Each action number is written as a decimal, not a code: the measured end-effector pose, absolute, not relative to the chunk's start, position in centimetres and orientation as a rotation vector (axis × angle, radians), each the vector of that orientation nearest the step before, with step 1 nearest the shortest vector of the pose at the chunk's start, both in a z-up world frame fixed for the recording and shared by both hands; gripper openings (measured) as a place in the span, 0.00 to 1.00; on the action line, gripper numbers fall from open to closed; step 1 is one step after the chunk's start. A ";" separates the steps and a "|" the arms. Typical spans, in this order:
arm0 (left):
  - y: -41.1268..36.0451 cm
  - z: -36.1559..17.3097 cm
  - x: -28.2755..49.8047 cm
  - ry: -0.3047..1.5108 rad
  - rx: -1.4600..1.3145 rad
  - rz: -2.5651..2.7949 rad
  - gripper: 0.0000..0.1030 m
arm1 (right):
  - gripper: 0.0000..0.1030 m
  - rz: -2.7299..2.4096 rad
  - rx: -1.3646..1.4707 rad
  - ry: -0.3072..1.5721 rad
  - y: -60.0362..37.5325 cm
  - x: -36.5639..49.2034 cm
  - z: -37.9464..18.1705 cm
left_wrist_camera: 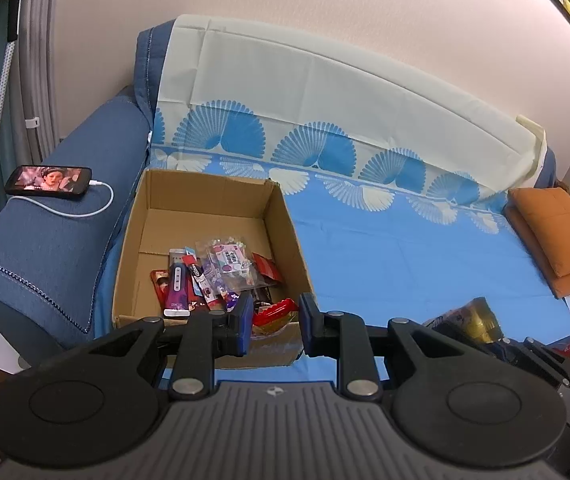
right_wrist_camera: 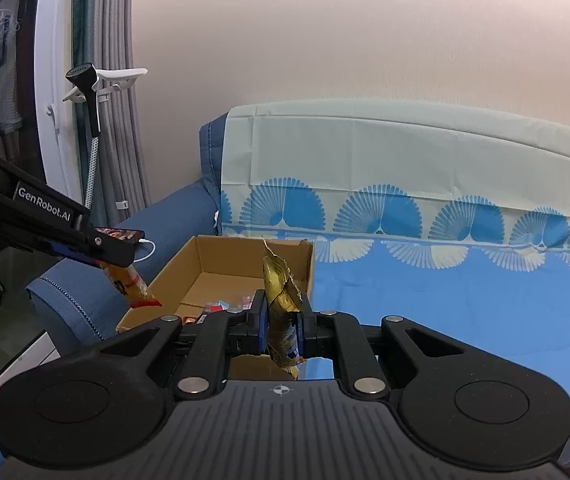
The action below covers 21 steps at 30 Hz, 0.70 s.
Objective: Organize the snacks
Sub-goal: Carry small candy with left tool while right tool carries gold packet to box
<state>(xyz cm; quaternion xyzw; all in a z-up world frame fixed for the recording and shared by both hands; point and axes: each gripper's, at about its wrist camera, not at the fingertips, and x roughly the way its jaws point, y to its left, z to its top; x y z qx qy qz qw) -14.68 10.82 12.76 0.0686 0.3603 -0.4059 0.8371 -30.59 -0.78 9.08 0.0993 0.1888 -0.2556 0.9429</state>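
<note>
**Left gripper above an open carton of snacks on a covered sofa**

The black two-finger left gripper [left_wrist_camera: 275, 322], blue-padded, has its jaws apart around a red-edged snack packet [left_wrist_camera: 274, 315] over the near wall of the open brown cardboard box [left_wrist_camera: 133, 248]. Assorted purple, red and clear snack wrappers [left_wrist_camera: 217, 276] lie inside. A black smartphone [left_wrist_camera: 48, 182] with white cable rests on the blue sofa armrest [left_wrist_camera: 57, 240]; orange cushions [left_wrist_camera: 557, 236] sit far right.

Brown box [left_wrist_camera: 205, 216], gold packet [right_wrist_camera: 281, 300], blue fan-patterned sheet [left_wrist_camera: 405, 248].
</note>
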 end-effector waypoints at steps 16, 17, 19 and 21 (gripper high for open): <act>10.4 11.0 -11.7 0.810 0.133 -0.798 0.26 | 0.14 -0.491 0.201 0.432 -1.7 -28.5 8.2; 10.2 10.8 -11.4 0.815 0.135 -0.794 0.26 | 0.14 -0.487 0.201 0.436 -1.8 -28.3 8.2; 9.9 10.5 -10.9 0.824 0.137 -0.783 0.26 | 0.14 -0.479 0.202 0.447 -2.1 -27.5 8.1; 9.7 10.1 -10.1 0.836 0.135 -0.773 0.26 | 0.14 -0.469 0.205 0.459 -2.5 -26.7 7.9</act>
